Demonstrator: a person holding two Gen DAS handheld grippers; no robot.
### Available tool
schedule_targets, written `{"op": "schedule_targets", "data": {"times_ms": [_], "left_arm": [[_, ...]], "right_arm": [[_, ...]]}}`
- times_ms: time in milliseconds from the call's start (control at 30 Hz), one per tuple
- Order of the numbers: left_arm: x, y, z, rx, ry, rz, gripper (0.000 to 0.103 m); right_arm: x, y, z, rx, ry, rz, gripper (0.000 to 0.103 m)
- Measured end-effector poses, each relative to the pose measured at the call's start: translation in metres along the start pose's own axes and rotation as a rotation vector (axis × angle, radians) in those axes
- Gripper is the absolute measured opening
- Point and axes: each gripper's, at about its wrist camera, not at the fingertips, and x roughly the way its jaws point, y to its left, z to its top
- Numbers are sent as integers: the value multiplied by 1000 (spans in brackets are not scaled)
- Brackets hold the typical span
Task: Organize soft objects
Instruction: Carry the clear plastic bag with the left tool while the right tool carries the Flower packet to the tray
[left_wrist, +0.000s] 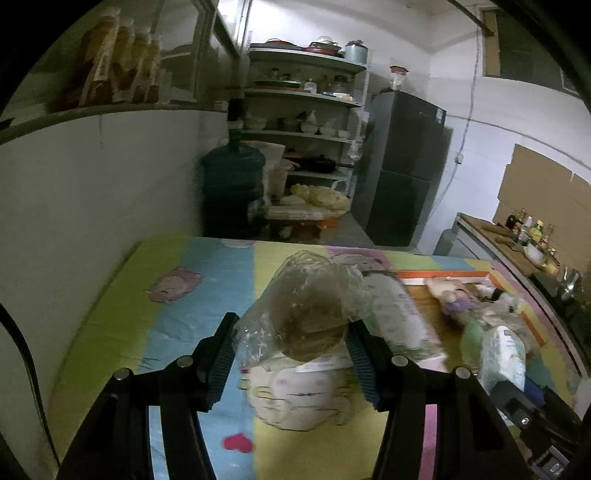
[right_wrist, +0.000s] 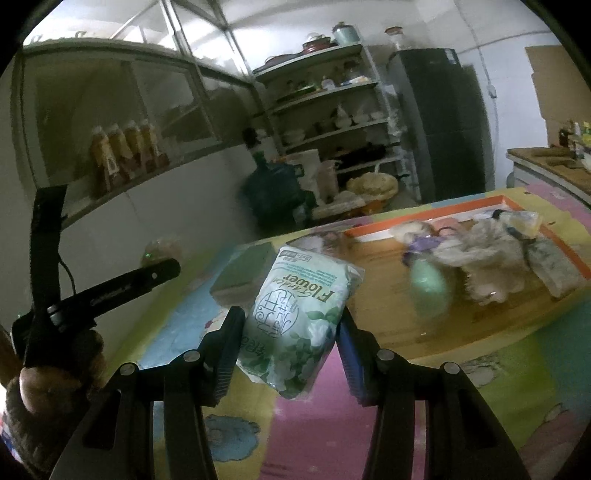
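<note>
**Both grippers loaded above the patterned table**

Left gripper (left_wrist: 291, 354) clamps a crinkled clear bag (left_wrist: 306, 306) with a round brown lump inside, held above the bright cartoon tablecloth (left_wrist: 122, 317). Right gripper (right_wrist: 288, 343) pinches a green-and-white tissue pack (right_wrist: 295, 317) the same way, its pads pressing the wrapper's sides.

At two o'clock of the tissue pack sits the orange-rimmed tray (right_wrist: 576, 258), holding a heap of plush toys (right_wrist: 484, 258) and a mint-green bottle shape (right_wrist: 428, 288).

Slippery film is the risk: the clear bag could slide from the pads, since only loose plastic seems caught on one side. Both loads could also collide, as the grippers work close together.

Only the right view shows a green sponge (right_wrist: 243, 273) at eleven o'clock of the pack, and the other handle. Only the left view shows a printed cat face (left_wrist: 299, 395) beneath the bag.
</note>
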Motion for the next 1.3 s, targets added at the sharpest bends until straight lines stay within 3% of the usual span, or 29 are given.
{"op": "schedule_targets", "data": {"times_ms": [367,733,1300], "left_arm": [[3,-83,-3,67,9,-121,58],[18,-149,-14,91,40,-197,58],[48,-205,-24,115,87,-238,58]], "right_arm": [[-38,-64,6,55,-66,-89,50],[-69,-119,14,95,-116,-178,50],[-72,-169,28,135,-139,-220,50]]}}
